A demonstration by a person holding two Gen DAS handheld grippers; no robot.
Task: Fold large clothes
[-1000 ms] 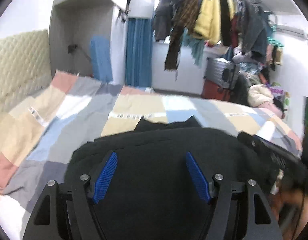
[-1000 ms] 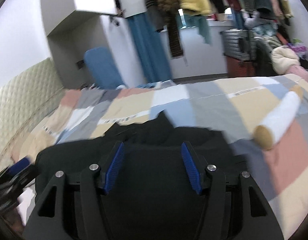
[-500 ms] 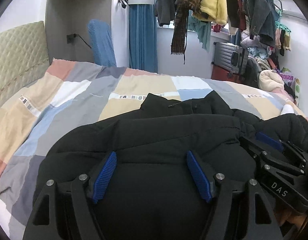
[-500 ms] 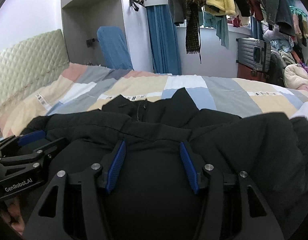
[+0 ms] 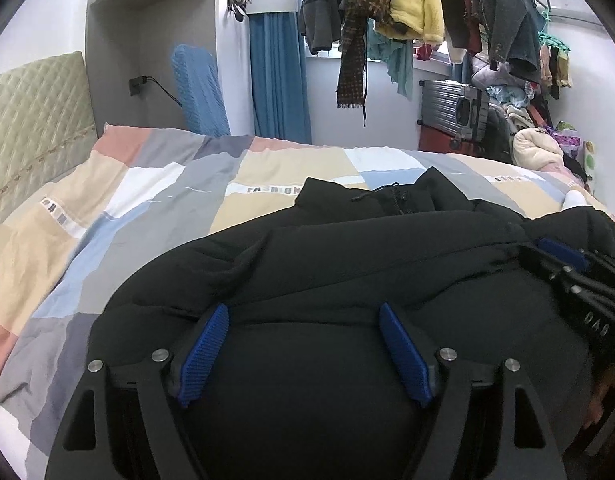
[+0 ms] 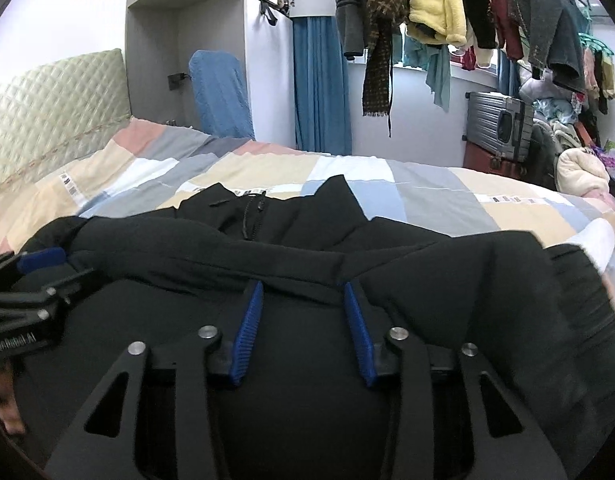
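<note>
A black padded jacket (image 5: 347, 256) lies bunched on the patchwork bed cover (image 5: 147, 208), collar and zip towards the far side. My left gripper (image 5: 303, 312) rests over its near fold. Its jaws are opening, blue pads wide apart, with jacket cloth bulging between them. In the right wrist view the same jacket (image 6: 427, 280) fills the foreground. My right gripper (image 6: 301, 292) is closing, and its pads pinch a ridge of the folded hem. Each gripper shows at the edge of the other's view: the right gripper (image 5: 563, 264) and the left gripper (image 6: 31, 276).
A quilted headboard (image 5: 31, 120) runs along the left. Beyond the bed stand a blue covered chair (image 5: 199, 88), a blue curtain (image 5: 275, 80) and a grey suitcase (image 5: 453, 108). Hanging clothes (image 5: 411, 8) crowd the upper right. A white roll (image 6: 595, 244) lies on the bed's right side.
Both grippers have come down with the jacket, which now rests lower on the bed. The left pads have spread a little. The right pads have drawn closer together.
</note>
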